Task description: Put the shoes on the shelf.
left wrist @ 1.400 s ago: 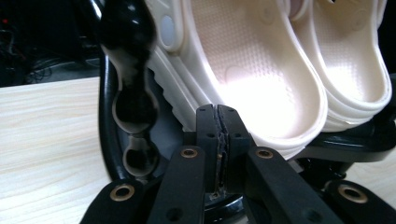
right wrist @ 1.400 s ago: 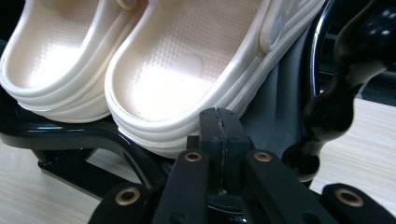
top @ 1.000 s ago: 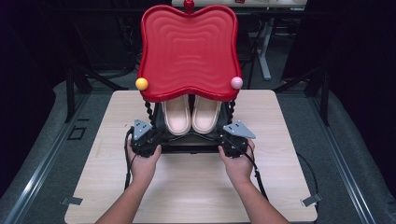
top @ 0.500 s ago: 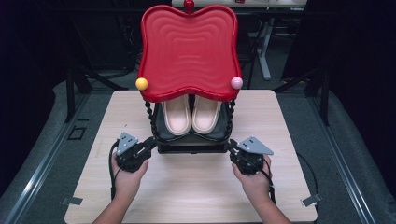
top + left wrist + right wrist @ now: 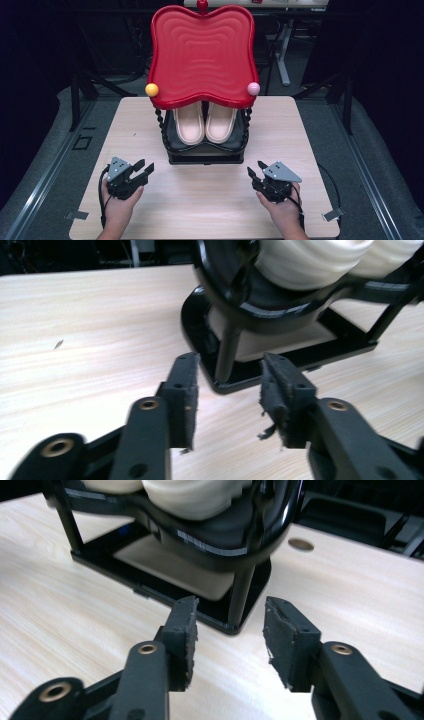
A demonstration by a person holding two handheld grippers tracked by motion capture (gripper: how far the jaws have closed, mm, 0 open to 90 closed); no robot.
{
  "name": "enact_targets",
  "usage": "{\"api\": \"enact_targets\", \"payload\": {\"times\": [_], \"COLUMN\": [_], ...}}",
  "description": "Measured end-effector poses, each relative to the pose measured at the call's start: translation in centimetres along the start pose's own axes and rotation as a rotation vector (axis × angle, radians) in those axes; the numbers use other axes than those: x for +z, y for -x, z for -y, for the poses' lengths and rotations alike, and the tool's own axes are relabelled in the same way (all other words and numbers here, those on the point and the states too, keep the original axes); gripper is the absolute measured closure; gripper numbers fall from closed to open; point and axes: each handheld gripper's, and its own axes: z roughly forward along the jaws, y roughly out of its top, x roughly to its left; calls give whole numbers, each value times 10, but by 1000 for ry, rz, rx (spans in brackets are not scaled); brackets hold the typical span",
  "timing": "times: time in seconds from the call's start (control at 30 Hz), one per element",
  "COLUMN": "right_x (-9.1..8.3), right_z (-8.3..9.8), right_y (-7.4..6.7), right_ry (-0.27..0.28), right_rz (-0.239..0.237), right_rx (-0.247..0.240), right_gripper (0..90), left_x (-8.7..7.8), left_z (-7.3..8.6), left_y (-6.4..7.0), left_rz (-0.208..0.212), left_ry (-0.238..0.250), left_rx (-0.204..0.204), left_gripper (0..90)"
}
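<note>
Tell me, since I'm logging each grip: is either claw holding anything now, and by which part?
Nothing is held. The left claw and right claw have just been opening; both stand open over the table, apart from the black shoe rack, with nothing between their jaws.

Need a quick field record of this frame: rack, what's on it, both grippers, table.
rack: black shoe rack with a red wavy top tray, standing mid-table
on rack: pair of pale slippers side by side on the lower shelf, under the tray
knobs: yellow ball and pink ball at the tray's front corners
left gripper: jaws have just been opening, nothing between them, apart from the rack
right gripper: jaws have just been opening, nothing between them, apart from the rack
table: light wood
</note>
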Motion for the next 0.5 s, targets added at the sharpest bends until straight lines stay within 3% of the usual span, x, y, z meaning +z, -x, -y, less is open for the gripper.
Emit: {"api": "enact_targets", "payload": {"times": [0.27, 0.37, 0.5], "right_x": [13, 17, 19], "right_z": [21, 25, 27], "right_y": [6, 9, 11], "right_ry": [-63, -79, -80], "right_rz": [21, 25, 30], "right_rx": [-9, 3, 22], "right_gripper": [501, 493, 475], "left_x": [12, 15, 16], "left_z": [11, 13, 13], "left_y": [-10, -11, -9], "left_rz": [-13, -10, -5], "left_ry": [-39, -35, -14], "left_rx": [14, -10, -7], "left_gripper": [486, 457, 422]}}
